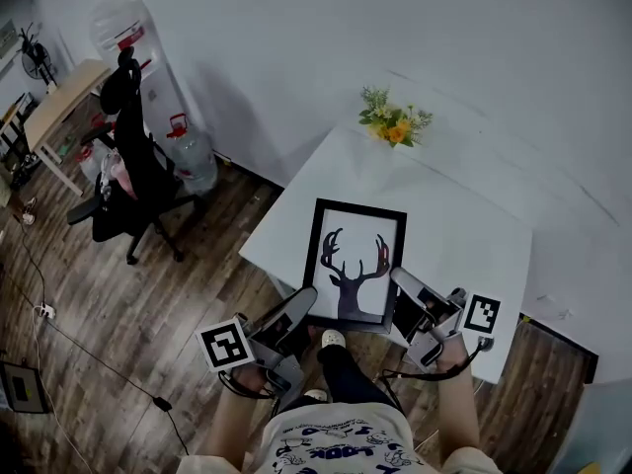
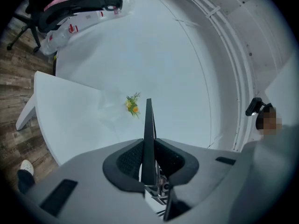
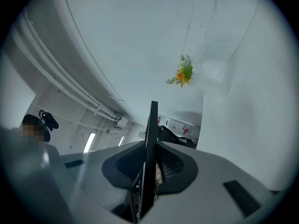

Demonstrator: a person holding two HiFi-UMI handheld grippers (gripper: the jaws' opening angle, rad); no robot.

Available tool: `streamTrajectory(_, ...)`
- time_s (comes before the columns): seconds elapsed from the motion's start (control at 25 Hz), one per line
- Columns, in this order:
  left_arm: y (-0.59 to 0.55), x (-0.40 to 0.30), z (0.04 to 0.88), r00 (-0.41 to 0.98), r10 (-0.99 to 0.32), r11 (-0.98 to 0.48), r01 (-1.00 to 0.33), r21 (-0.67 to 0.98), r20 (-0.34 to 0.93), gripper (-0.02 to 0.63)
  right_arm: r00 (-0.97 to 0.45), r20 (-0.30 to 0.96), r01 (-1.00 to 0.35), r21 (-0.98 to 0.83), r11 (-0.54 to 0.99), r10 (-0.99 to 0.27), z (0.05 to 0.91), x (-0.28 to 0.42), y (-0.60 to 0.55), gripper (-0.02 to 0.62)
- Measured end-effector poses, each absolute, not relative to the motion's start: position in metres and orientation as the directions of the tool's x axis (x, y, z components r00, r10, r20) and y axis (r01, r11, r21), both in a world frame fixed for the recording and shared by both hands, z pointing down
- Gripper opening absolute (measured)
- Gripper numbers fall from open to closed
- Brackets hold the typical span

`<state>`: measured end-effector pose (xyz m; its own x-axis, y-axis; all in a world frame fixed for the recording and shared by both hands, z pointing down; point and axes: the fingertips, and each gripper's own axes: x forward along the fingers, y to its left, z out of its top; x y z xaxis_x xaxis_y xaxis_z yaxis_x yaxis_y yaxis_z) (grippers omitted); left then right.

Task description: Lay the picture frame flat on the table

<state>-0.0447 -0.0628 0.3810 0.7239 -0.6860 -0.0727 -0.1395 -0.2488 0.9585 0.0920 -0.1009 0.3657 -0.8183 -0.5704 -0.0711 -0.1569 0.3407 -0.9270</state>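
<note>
The picture frame [image 1: 355,263], black-edged with a dark deer silhouette on white, is held face up over the near edge of the white table [image 1: 464,235]. Whether it touches the tabletop I cannot tell. My left gripper [image 1: 310,297] is shut on the frame's lower left edge. My right gripper [image 1: 397,278] is shut on its lower right edge. In the left gripper view the frame [image 2: 148,125] stands edge-on between the pads of that gripper [image 2: 148,146]. The right gripper view shows the same edge-on frame [image 3: 152,125] clamped by the right gripper [image 3: 152,148].
A small bunch of orange and yellow flowers [image 1: 394,123] sits at the table's far corner by the wall. A black office chair [image 1: 128,166], a water dispenser [image 1: 133,42] and a water bottle [image 1: 193,156] stand on the wood floor to the left. The person's shoe [image 1: 333,339] is below the frame.
</note>
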Motion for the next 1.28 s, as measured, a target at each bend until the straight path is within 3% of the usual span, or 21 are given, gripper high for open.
streamTrajectory(0.76,-0.168,-0.021,0.442,0.683,-0.728,-0.096,-0.189,0.977,0.06,0.083,-0.867,0.06,-0.214,-0.942,0.259,-0.495,0.429,0.107,-0.219,0.083)
streamTrajectory(1.28,-0.203,-0.029,0.496,0.742,-0.651,-0.02,-0.231,0.973,0.163,0.083,-0.825,0.18,-0.308,-0.938,0.16,-0.536,0.487,0.101,-0.246,0.084)
